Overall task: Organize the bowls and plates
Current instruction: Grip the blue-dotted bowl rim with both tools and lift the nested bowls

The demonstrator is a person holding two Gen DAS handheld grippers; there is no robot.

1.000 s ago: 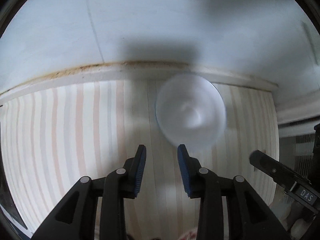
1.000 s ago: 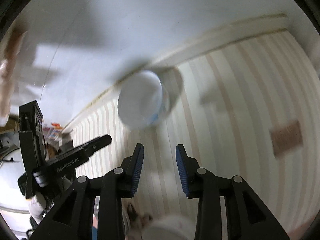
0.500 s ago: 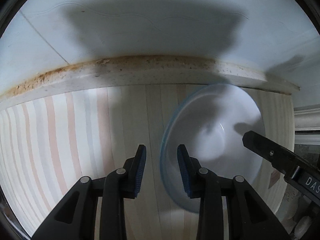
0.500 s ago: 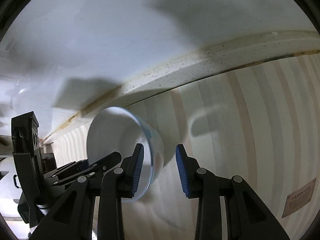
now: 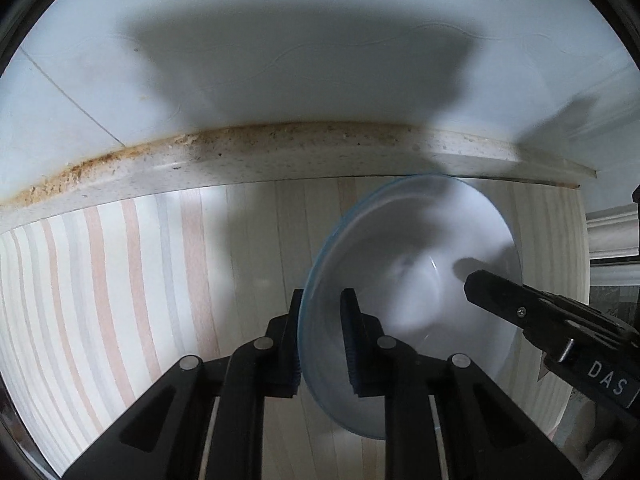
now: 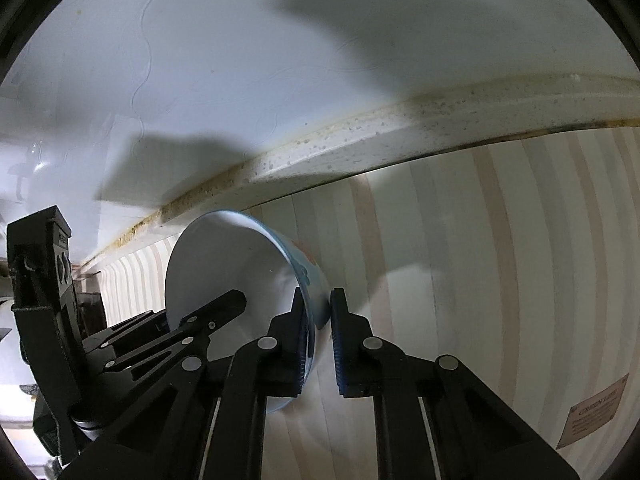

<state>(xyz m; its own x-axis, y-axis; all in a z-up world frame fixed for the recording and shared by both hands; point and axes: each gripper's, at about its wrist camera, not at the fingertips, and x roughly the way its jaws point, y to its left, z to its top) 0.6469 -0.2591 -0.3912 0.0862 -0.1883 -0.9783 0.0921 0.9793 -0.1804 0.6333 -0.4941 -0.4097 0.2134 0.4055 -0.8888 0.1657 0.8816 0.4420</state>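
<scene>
Close to the speckled back ledge of the striped worktop, your left claw and right claw each pinch opposite rims of the white bowl, so you've grasped it but not yet put it away.

White letters "DAS" are showing on a small black tag on the right gripper, at the right edge of the left wrist view. A brown label is lying on the striped mat. Its top line seems to be saying "GREEN LIFE". The smaller lines under it are too small to read.
</scene>
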